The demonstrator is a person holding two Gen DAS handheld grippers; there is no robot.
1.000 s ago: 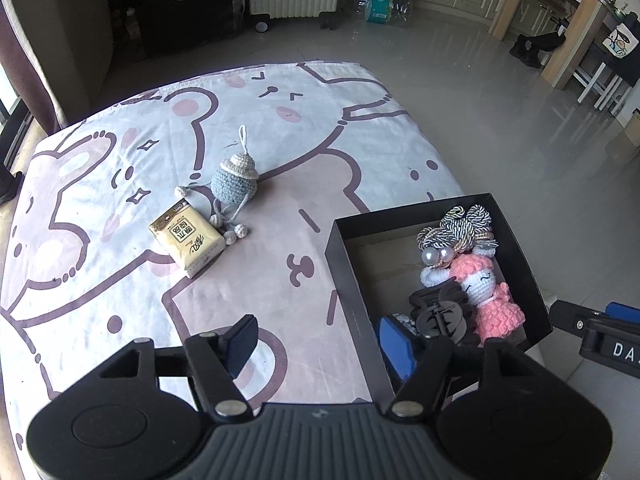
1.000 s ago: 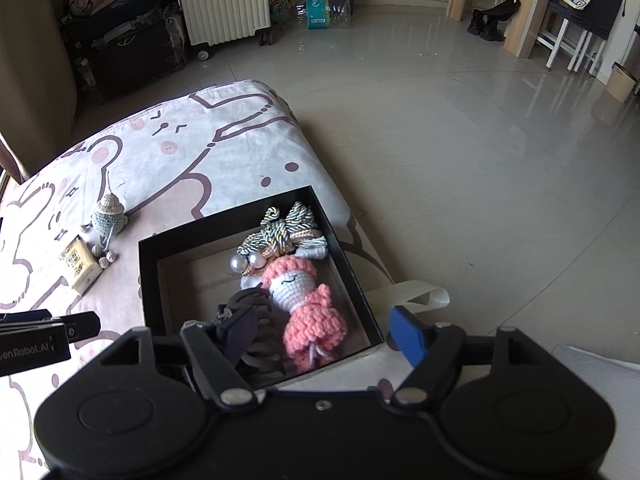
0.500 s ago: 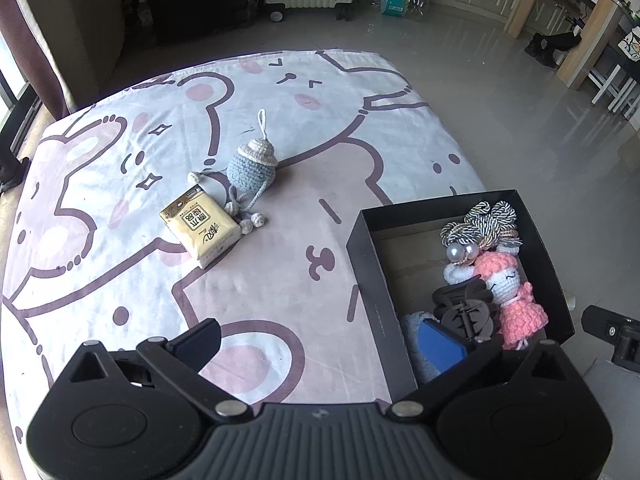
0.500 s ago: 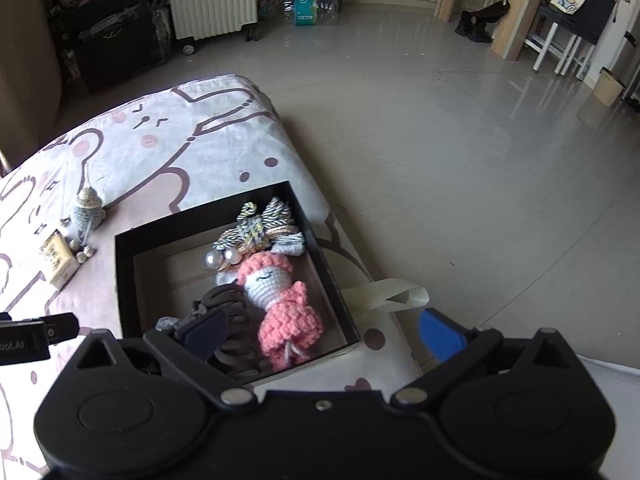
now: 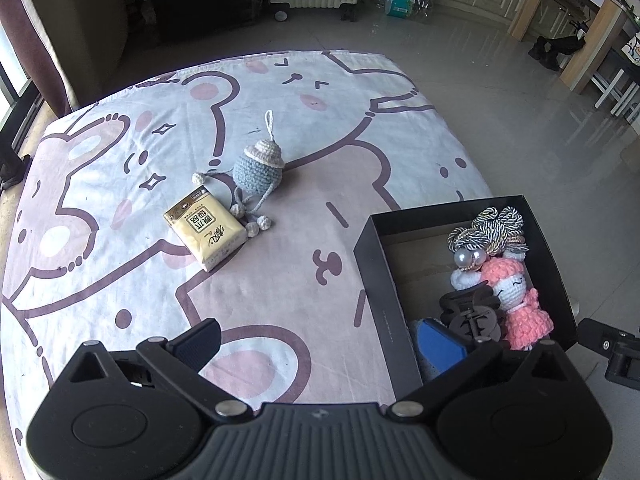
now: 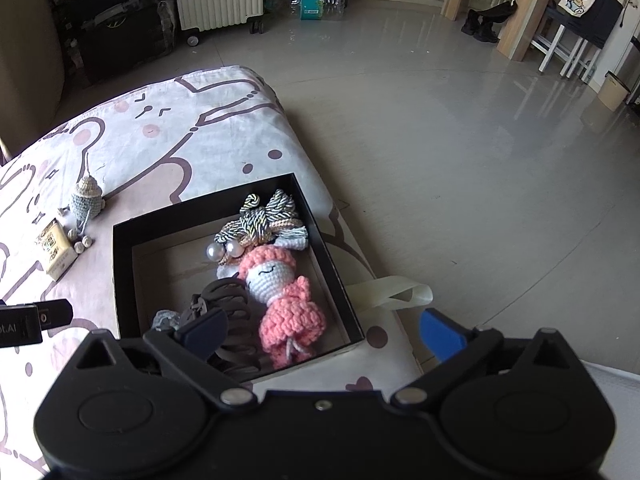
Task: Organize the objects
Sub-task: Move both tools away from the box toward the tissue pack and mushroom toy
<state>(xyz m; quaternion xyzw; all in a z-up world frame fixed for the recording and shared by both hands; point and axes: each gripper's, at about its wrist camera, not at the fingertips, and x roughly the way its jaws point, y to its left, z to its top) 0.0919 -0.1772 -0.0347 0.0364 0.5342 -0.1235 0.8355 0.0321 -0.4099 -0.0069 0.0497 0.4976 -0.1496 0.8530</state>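
Midway through tidying: both hand-held grippers, left (image 5: 320,340) and right (image 6: 320,330), spread wide and empty above the black box (image 5: 374,268); tissue pack (image 5: 205,233) and blue crochet doll (image 5: 258,170) awaiting pickup from the bed (image 5: 120,160).

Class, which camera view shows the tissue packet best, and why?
The left wrist view: the tissue packet lies large and whole near the middle, its printed top readable, beside the blue crochet doll. In the right wrist view the packet sits small at the left edge, its print unclear.
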